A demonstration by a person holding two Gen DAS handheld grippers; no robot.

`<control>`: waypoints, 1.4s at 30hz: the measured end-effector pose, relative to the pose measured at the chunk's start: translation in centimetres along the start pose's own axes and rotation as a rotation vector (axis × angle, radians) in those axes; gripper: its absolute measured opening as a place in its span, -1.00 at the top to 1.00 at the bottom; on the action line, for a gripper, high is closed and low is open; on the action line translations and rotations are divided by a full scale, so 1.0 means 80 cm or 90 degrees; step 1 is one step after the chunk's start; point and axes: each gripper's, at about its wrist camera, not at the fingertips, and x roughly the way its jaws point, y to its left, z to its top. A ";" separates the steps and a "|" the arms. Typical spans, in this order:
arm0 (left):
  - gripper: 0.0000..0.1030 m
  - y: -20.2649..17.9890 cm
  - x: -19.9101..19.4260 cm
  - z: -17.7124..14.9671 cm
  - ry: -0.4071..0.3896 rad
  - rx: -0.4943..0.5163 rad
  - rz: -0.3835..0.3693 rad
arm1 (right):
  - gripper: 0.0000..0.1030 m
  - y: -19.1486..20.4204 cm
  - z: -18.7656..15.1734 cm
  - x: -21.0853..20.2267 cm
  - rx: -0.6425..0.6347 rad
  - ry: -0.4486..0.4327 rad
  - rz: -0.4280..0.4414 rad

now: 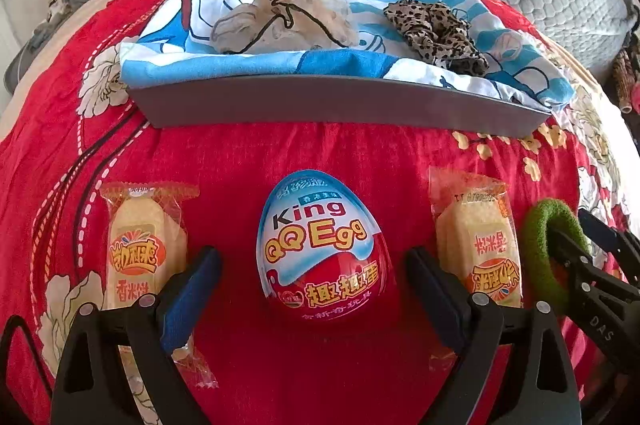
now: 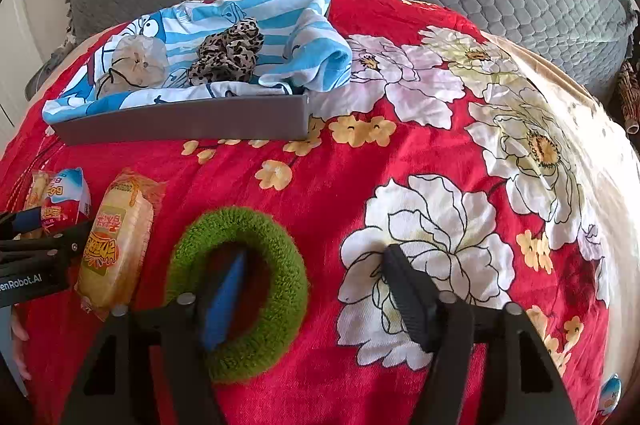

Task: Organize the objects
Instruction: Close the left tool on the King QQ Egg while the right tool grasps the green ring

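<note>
The right gripper (image 2: 312, 289) is straddling one side of the green hair tie (image 2: 240, 289) on the red bedspread (image 2: 280, 185), jaws spread and not yet pinching, while the left gripper (image 1: 316, 285) is framing the toy egg (image 1: 324, 245) with jaws spread; closing and carrying to the grey tray (image 2: 188, 123) is likely coming next.

A red-and-blue King QQ Egg (image 1: 323, 245) stands upright on the red floral bedspread (image 1: 340, 149), between two wrapped rice crackers (image 1: 146, 249). A green terry hair tie (image 2: 256, 289) lies flat just beside the right-hand cracker (image 1: 480, 245).
</note>
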 end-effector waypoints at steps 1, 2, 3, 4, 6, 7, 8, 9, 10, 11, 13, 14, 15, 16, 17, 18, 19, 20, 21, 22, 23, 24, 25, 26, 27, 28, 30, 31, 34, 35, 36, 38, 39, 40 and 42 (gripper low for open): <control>-0.82 0.000 0.000 0.000 0.000 0.000 0.000 | -0.19 0.001 0.000 0.000 -0.003 -0.001 -0.001; -0.79 0.001 0.000 0.000 -0.001 0.000 0.000 | -0.16 0.002 0.001 0.000 -0.005 -0.002 -0.002; -0.75 0.001 -0.001 0.000 -0.003 0.000 -0.002 | -0.10 0.002 0.001 0.000 -0.007 -0.002 -0.002; -0.72 0.000 -0.002 0.000 -0.004 0.003 0.000 | -0.06 0.003 0.001 0.000 -0.009 -0.003 -0.004; -0.68 0.000 -0.001 0.002 -0.002 0.007 0.003 | 0.03 0.004 0.001 0.000 -0.013 -0.004 -0.003; -0.67 0.000 -0.001 0.002 -0.002 0.006 0.003 | 0.08 0.005 0.001 -0.001 -0.014 -0.005 -0.002; -0.64 0.000 -0.002 0.002 -0.002 0.004 0.003 | 0.12 0.006 0.001 -0.001 -0.016 -0.005 0.000; -0.55 0.001 -0.003 0.002 -0.001 0.003 0.005 | 0.18 0.007 0.001 -0.002 -0.019 -0.006 0.000; -0.47 0.001 -0.004 0.001 -0.002 0.002 0.009 | 0.21 0.007 0.001 -0.002 -0.020 -0.006 0.001; -0.32 0.001 -0.004 0.001 -0.001 0.004 0.013 | 0.22 0.008 0.001 -0.002 -0.021 -0.005 0.003; -0.27 0.001 -0.005 0.001 0.001 0.008 0.020 | 0.27 0.008 0.001 -0.003 -0.022 -0.005 0.004; -0.25 0.001 -0.005 0.000 0.002 0.008 0.019 | 0.29 0.008 0.001 -0.003 -0.021 -0.005 0.006; -0.23 0.002 -0.005 0.000 0.004 0.005 0.018 | 0.31 0.008 0.001 -0.004 -0.022 -0.004 0.005; -0.22 0.003 -0.005 0.001 0.004 0.004 0.016 | 0.34 0.008 0.001 -0.004 -0.022 -0.004 0.006; -0.20 0.003 -0.005 0.001 0.006 0.005 0.014 | 0.35 0.007 0.001 -0.005 -0.021 -0.004 0.006; -0.13 0.003 -0.006 0.001 0.007 0.007 0.014 | 0.37 0.007 0.001 -0.005 -0.021 -0.004 0.006; -0.08 0.003 -0.007 0.001 0.008 0.008 0.011 | 0.41 0.007 0.001 -0.006 -0.022 -0.004 0.006; -0.08 0.002 -0.008 0.001 0.008 0.010 0.010 | 0.43 0.007 0.001 -0.007 -0.021 -0.005 0.007; -0.08 0.002 -0.009 0.001 0.008 0.012 0.011 | 0.47 0.007 0.001 -0.008 -0.022 -0.006 0.007; -0.08 0.001 -0.008 0.001 0.008 0.011 0.009 | 0.49 0.007 0.001 -0.009 -0.023 -0.005 0.009; -0.08 0.001 -0.009 0.001 0.009 0.010 0.007 | 0.50 0.007 0.001 -0.010 -0.024 -0.006 0.010; -0.08 0.001 -0.009 0.001 0.010 0.010 0.008 | 0.53 0.008 0.000 -0.011 -0.026 -0.008 0.011; -0.08 0.001 -0.009 0.001 0.009 0.009 0.006 | 0.58 0.009 0.000 -0.012 -0.027 -0.008 0.012; -0.08 0.001 -0.009 0.001 0.008 0.009 0.006 | 0.59 0.010 0.000 -0.013 -0.028 -0.009 0.012; -0.08 0.001 -0.010 0.000 0.008 0.010 0.005 | 0.61 0.010 0.000 -0.013 -0.030 -0.010 0.012; -0.08 0.001 -0.010 0.000 0.008 0.009 0.004 | 0.62 0.010 0.000 -0.013 -0.031 -0.011 0.012; -0.08 0.001 -0.010 0.000 0.007 0.008 0.004 | 0.64 0.010 0.000 -0.014 -0.031 -0.011 0.013; -0.08 0.001 -0.011 0.000 0.007 0.007 0.003 | 0.65 0.010 0.000 -0.014 -0.030 -0.012 0.012; -0.08 0.000 -0.012 -0.001 0.005 0.006 0.000 | 0.67 0.010 0.000 -0.016 -0.030 -0.013 0.013; -0.08 0.000 -0.013 -0.002 0.005 0.007 0.000 | 0.68 0.010 0.000 -0.016 -0.030 -0.013 0.014; -0.08 -0.001 -0.013 -0.002 0.004 0.007 -0.001 | 0.68 0.010 0.001 -0.017 -0.031 -0.014 0.015; -0.08 -0.002 -0.014 -0.002 0.004 0.008 -0.002 | 0.69 0.010 0.001 -0.019 -0.032 -0.016 0.017; -0.08 -0.002 -0.015 -0.002 0.003 0.008 -0.003 | 0.70 0.010 0.002 -0.019 -0.032 -0.016 0.018; -0.08 -0.002 -0.016 -0.002 0.003 0.008 -0.003 | 0.70 0.011 0.002 -0.020 -0.033 -0.018 0.018; -0.08 -0.003 -0.018 -0.001 0.000 0.008 -0.001 | 0.70 0.012 0.002 -0.022 -0.034 -0.020 0.022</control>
